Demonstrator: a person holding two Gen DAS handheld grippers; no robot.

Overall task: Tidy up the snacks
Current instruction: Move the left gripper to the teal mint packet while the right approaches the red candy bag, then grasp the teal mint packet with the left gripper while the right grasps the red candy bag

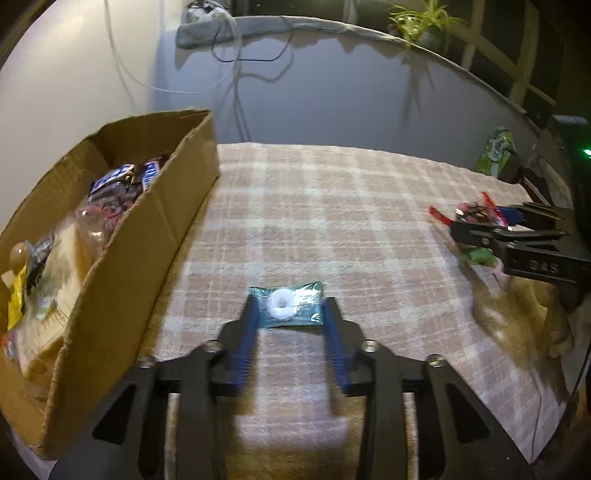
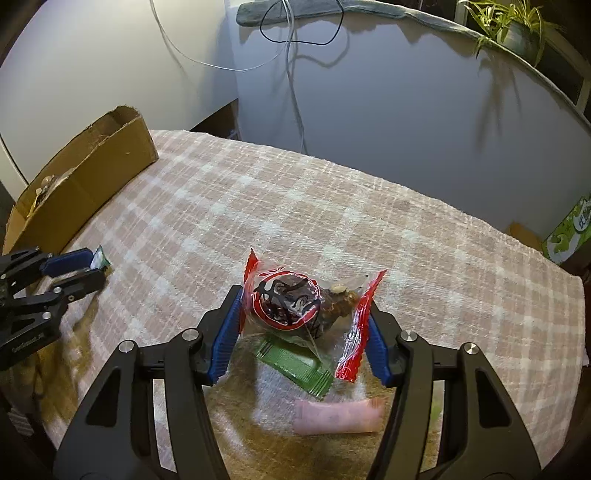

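Observation:
A teal packet with a white ring candy (image 1: 282, 304) lies flat on the checked cloth (image 1: 332, 206). My left gripper (image 1: 290, 308) stands open, with its blue pads flanking the packet's two ends. In the right wrist view, my right gripper (image 2: 303, 321) is shut on a clear snack packet with red edges (image 2: 291, 299); both red seams bend against the pads. A green packet (image 2: 295, 363) and a pink one (image 2: 338, 421) lie under and behind it. The cardboard box (image 1: 122, 258) at the left holds several wrapped snacks.
The cloth's far edge meets a grey wall hung with cables (image 2: 295, 74). A green carton (image 2: 570, 232) stands off the right side. A potted plant (image 1: 424, 26) sits on a ledge behind. The left gripper (image 2: 94, 266) shows at the right wrist view's left edge.

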